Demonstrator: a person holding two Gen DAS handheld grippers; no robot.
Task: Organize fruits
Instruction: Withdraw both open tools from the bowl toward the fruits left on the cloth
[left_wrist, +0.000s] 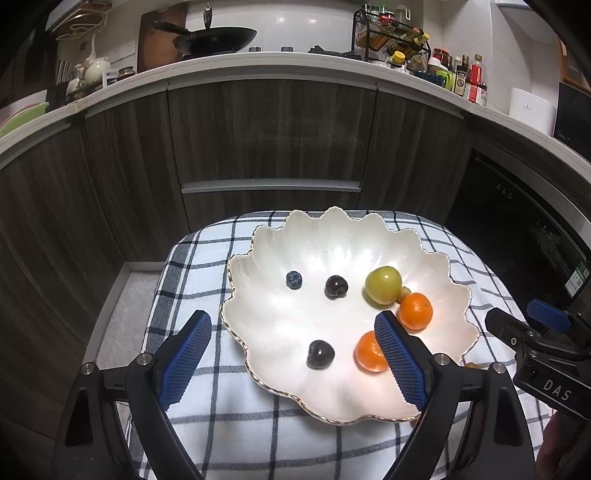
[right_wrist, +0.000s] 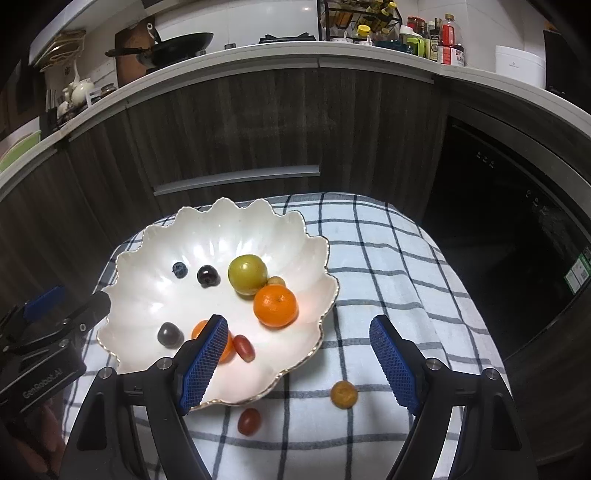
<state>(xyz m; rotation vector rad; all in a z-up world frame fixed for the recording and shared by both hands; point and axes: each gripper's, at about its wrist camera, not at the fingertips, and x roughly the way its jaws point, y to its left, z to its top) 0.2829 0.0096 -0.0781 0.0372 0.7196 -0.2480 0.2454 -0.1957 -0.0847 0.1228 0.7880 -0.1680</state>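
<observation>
I am holding both tools, left (left_wrist: 291, 354) and right (right_wrist: 299, 360), apart and empty over the scalloped white dish (right_wrist: 147, 243), risking nudging the small red grape tomato (right_wrist: 249, 421) across the checked cloth (right_wrist: 388, 266).

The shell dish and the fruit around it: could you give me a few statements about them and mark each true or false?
1. The green fruit lies in the dish. True.
2. All fruit is in the dish. False: a red grape and a small orange fruit lie on the checked cloth.
3. The blueberry touches the green fruit. False: a dark cherry lies between them.
4. The right hand-held gripper holds an orange. False: it is open, holding nothing.
5. The left hand-held gripper is open. True.
</observation>
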